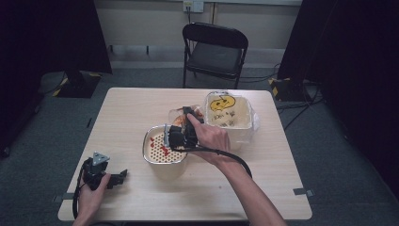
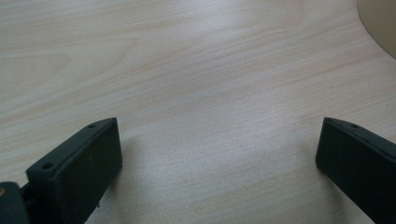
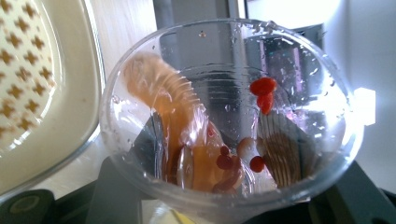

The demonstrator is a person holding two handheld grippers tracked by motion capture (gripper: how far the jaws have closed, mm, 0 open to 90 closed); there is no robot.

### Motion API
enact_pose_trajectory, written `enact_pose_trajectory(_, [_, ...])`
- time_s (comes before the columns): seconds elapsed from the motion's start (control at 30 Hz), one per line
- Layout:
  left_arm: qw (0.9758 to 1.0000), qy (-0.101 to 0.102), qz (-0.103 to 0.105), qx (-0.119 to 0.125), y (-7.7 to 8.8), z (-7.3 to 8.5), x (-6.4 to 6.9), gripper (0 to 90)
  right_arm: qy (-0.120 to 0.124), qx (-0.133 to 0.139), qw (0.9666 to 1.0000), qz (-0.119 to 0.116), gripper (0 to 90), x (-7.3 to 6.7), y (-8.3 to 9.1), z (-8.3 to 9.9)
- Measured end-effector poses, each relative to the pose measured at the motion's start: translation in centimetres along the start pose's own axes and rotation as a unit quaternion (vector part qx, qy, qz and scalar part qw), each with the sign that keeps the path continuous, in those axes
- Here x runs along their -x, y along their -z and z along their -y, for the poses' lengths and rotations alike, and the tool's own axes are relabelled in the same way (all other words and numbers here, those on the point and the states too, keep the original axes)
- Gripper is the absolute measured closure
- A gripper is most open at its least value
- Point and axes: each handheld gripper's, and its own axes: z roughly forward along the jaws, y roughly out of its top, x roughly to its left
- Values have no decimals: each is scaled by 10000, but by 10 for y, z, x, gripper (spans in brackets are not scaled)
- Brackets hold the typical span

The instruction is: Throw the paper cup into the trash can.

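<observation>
Right gripper (image 1: 181, 134) clamped on clear cup (image 3: 229, 116), tipped over strainer (image 1: 162, 146) at table (image 1: 263, 188) centre. Red berries (image 3: 263, 88) and orange liquid cling inside cup; berries also in strainer. Tub (image 1: 230, 113) just beyond. Left gripper (image 2: 219, 163) low over bare table near front-left corner, jaws wide apart, empty.

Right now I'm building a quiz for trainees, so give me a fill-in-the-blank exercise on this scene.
1. The right gripper is shut on a clear plastic ____.
2. The left gripper rests on the table with its jaws ____.
3. The small berries in the perforated strainer are ____ in colour.
4. Behind the table stands a black folding ____.

Missing words: cup; open; red; chair
</observation>
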Motion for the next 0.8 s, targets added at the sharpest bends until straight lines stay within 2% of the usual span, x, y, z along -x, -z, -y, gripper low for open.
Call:
enact_pose_trajectory(0.07, [10000, -1, 0, -1, 0, 0, 0, 0, 51, -64, 10000, 4, 467, -3, 0, -1])
enact_pose_trajectory(0.1, [10000, 1, 0, 1, 0, 0, 0, 0, 176, -43, 9998, 35, 468, -5, -1, -3])
enact_pose_trajectory(0.2, [10000, 4, 3, 1, 0, 0, 0, 0, 328, -104, 9994, 56, 469, -9, -2, -4])
enact_pose_trajectory(0.33, [10000, 3, 1, 1, 0, 0, 0, 0, 737, -163, 9970, 167, 470, -15, -3, -7])
enact_pose_trajectory(0.5, [10000, -1, 2, 1, 0, 0, 0, 0, 1009, -202, 9944, 258, 472, -17, -3, -10])
enact_pose_trajectory(0.63, [10000, 1, 0, 1, 0, 0, 0, 0, 1373, -240, 9894, 406, 474, -23, -5, -9])
enact_pose_trajectory(0.7, [10000, 1, 1, 0, 0, 0, 0, 0, 1638, -300, 9846, 540, 474, -25, -5, -8])
enact_pose_trajectory(0.73, [10000, 0, 1, 0, 0, 0, 0, 0, 1678, -353, 9834, 591, 475, -26, -4, -8])
enact_pose_trajectory(0.8, [10000, 0, 1, 1, 0, 0, 0, 0, 1910, -335, 9783, 733, 475, -26, -4, -8])
